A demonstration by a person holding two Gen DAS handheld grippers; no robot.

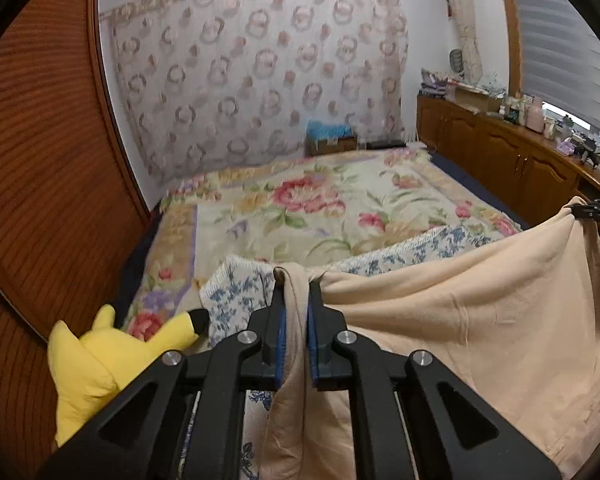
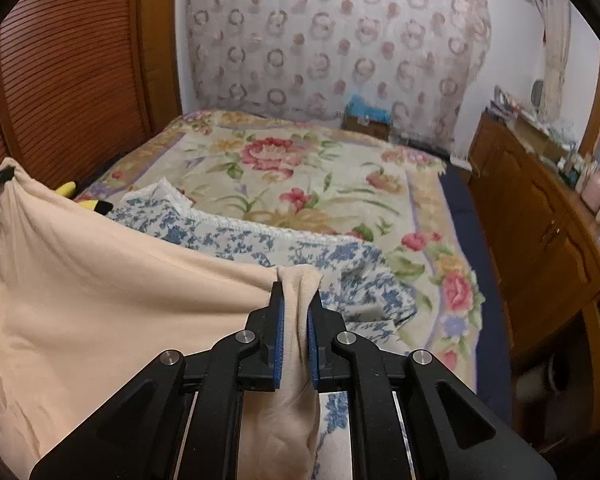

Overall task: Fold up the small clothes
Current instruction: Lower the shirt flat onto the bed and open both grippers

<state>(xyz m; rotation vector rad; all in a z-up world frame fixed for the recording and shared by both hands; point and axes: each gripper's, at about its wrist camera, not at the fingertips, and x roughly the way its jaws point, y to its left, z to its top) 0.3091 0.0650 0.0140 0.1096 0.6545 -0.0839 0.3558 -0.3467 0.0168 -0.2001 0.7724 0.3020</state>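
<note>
A: What surrounds the bed point(image 1: 292, 216)?

B: Behind its far end a floral curtain point(image 1: 260, 80) covers the white wall. To its left stands a slatted wooden door point(image 1: 40, 160); to its right runs a low wooden cabinet point(image 1: 500, 156), cluttered on top, under a window blind point(image 1: 560, 40).

A: And on it?

B: A flowered blanket.

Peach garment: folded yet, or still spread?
Spread, not folded. The peach garment hangs stretched in the air between the left gripper and the right gripper, each shut on a bunched corner.
</note>
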